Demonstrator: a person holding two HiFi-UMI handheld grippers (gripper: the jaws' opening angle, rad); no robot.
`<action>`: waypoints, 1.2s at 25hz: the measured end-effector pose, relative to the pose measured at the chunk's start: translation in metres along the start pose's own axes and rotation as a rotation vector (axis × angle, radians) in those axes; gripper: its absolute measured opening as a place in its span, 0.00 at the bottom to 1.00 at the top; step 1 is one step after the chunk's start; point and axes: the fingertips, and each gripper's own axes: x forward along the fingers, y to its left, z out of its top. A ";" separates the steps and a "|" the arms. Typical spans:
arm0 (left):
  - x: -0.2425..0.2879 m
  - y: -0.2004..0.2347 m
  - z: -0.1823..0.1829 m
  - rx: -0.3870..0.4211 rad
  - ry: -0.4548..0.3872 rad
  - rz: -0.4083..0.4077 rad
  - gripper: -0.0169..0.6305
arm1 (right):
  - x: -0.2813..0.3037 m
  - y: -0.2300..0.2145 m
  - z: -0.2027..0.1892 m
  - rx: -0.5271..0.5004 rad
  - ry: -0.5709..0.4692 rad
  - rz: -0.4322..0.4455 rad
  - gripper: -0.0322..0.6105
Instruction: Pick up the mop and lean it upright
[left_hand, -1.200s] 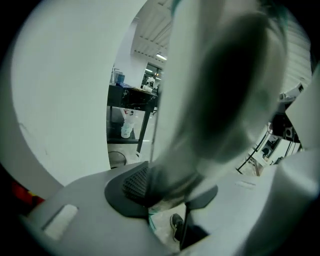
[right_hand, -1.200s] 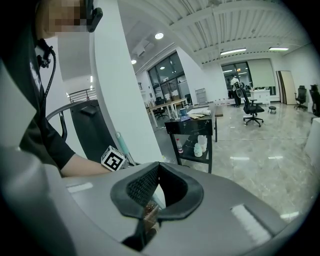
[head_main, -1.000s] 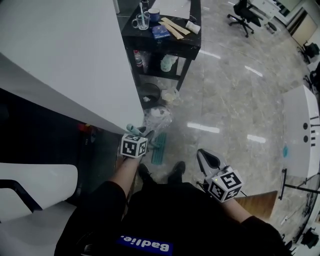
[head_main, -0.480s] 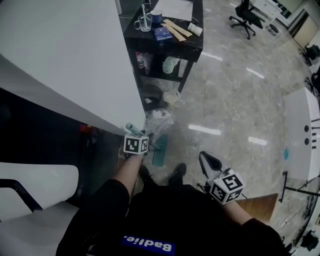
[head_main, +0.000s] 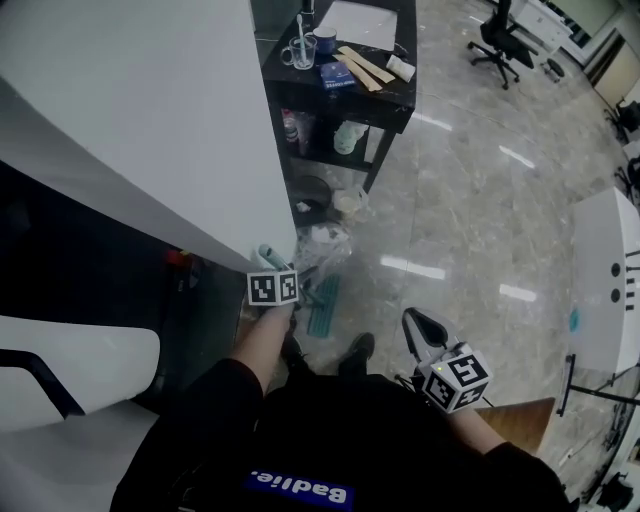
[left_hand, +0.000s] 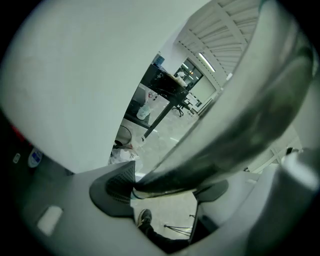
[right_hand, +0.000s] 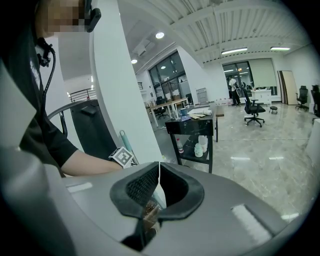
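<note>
The left claw (left_hand: 167, 190) is standing spread apart, its jaws having just been opening, and the mop handle (left_hand: 240, 135) is passing between them on a slant from lower left to upper right. The handle is lying against the left pad (left_hand: 117, 186) without being pinched; the right pad (left_hand: 216, 189) is sitting just under it.

In the head view the left claw's marker cube (head_main: 272, 288) is sitting close to the corner of the white wall (head_main: 130, 110). The pale green handle is rising just above the cube, against the wall's edge. The mop head (head_main: 322, 305) is resting on the glossy stone floor (head_main: 470, 200), just beside the person's shoe (head_main: 355, 350). In the right gripper view the handle is showing as a near-upright green pole beside the wall.

The right claw (right_hand: 159, 180) is holding its two pads pressed together, with nothing between them. It is hanging well apart from the mop, out to the person's right, over the floor.

Beyond the mop, a crumpled plastic bag (head_main: 325, 240) is lying on the floor near a black counter (head_main: 392, 100). A glass mug (head_main: 290, 50), a blue box (head_main: 335, 72) and wooden strips (head_main: 362, 65) are sitting on the counter. Bottles (head_main: 345, 135) are standing on its lower shelf.
</note>
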 end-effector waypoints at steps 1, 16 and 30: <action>-0.002 0.000 0.000 -0.025 -0.011 -0.006 0.53 | 0.000 0.000 0.001 0.000 0.000 0.001 0.07; -0.020 0.011 -0.015 -0.210 0.093 -0.016 0.60 | 0.011 0.005 0.006 0.009 -0.017 0.040 0.08; -0.067 -0.020 -0.036 -0.082 0.113 -0.054 0.61 | 0.013 0.013 0.023 0.013 -0.087 0.090 0.08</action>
